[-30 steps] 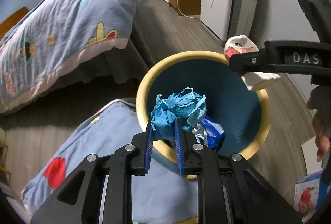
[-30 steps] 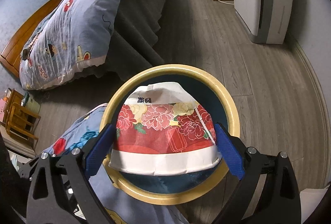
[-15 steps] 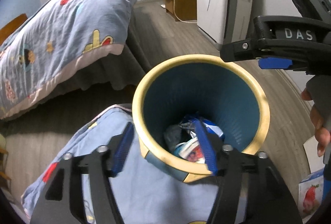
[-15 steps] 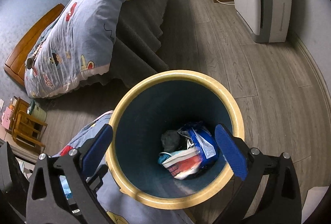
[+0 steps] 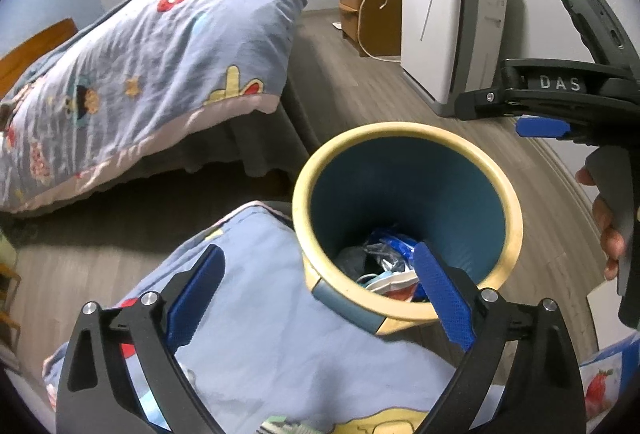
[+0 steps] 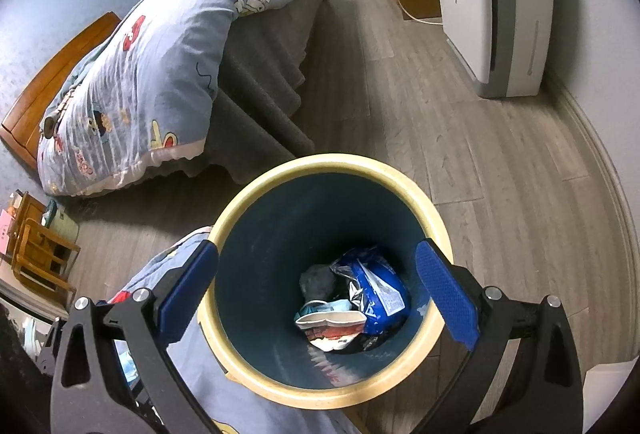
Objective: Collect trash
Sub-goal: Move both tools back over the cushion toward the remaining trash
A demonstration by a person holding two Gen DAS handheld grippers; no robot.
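Note:
A round bin (image 5: 404,131) with a yellow rim and blue inside stands on the floor; its rim (image 6: 332,163) fills the lower middle of the right wrist view. At its bottom lie a blue wrapper (image 6: 380,292), a red and white paper bowl (image 6: 334,326) and a dark lump (image 6: 318,280). My left gripper (image 5: 318,292) hovers over the bin's near rim, jaws still opening, nothing between them. My right gripper (image 6: 316,292) hangs above the bin, open and empty; it also shows from the side as the right gripper (image 5: 536,113), held by a hand (image 5: 608,230).
A blue cartoon-print quilt (image 5: 248,346) lies against the bin's near side. A bed (image 6: 160,73) with the same bedding stands at the left. A white appliance (image 5: 448,33) and a wooden cabinet (image 5: 360,9) stand by the far wall. A printed box (image 5: 604,390) lies at the lower right.
The left gripper let go of the crumpled blue plastic and opened wide, drawing back a little. The right gripper dropped the red and white bowl; both pieces now lie in the bin.

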